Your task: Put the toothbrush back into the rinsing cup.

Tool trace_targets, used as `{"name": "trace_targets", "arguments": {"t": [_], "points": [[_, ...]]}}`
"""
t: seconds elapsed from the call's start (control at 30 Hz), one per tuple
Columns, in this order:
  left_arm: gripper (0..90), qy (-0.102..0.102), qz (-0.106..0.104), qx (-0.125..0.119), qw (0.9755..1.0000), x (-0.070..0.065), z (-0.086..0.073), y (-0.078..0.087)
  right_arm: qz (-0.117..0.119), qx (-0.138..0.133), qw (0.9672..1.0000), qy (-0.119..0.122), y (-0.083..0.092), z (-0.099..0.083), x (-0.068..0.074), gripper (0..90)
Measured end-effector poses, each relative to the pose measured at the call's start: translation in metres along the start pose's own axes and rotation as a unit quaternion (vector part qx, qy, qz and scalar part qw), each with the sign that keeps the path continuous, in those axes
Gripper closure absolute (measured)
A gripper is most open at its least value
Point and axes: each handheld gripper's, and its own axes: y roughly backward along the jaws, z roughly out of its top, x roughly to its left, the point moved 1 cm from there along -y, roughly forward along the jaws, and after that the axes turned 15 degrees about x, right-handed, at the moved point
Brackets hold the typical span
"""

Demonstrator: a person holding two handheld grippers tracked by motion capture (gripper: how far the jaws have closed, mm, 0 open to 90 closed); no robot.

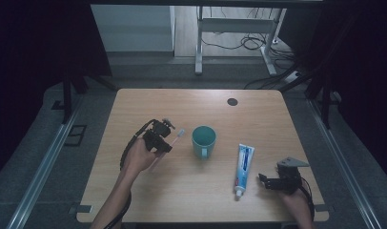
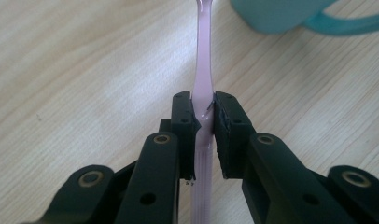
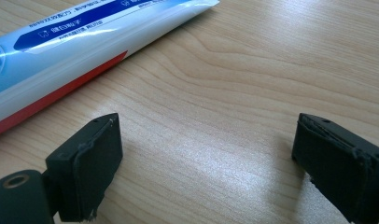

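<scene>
Left hand-held gripper (image 2: 204, 119) clamps one toothbrush (image 2: 202, 84); one mug (image 1: 203, 140), one toothpaste tube (image 1: 243, 168).

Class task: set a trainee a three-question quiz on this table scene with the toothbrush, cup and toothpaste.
1. True or false: the left gripper is shut on the pink toothbrush.
2. What lies between the teal cup and the right gripper?
A. a spoon
B. the toothpaste tube
C. a plate
3. How do the right gripper's jaws stand?

Key: 1 true; 2 B; 3 open, with only bare table between them.

Pink toothbrush (image 2: 204, 70), teal mug (image 1: 203, 140), blue-white-red toothpaste tube (image 1: 244, 167), light woodgrain table (image 1: 182, 186)
</scene>
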Motion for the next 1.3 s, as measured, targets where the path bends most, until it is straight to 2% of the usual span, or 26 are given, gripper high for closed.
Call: {"name": "trace_targets", "arguments": {"t": [0.2,0.6,0.83,1.3], "points": [[79.2,-0.008,0.005,-0.034,0.9994,-0.002,0.001,0.012,0.000,0.000,1.0000,0.000,0.000,0.000,0.000,8.1],[79.1,-0.025,0.000,-0.087,0.9959,-0.007,0.007,0.033,0.000,0.000,1.0000,0.000,0.000,0.000,0.000,8.1],[79.1,-0.029,-0.007,-0.119,0.9925,-0.011,0.013,0.042,0.000,0.000,1.0000,0.000,0.000,0.000,0.000,8.1],[79.2,-0.042,-0.016,-0.182,0.9823,-0.024,0.029,0.059,0.000,0.000,1.0000,0.000,0.000,0.000,0.000,8.2]]}}
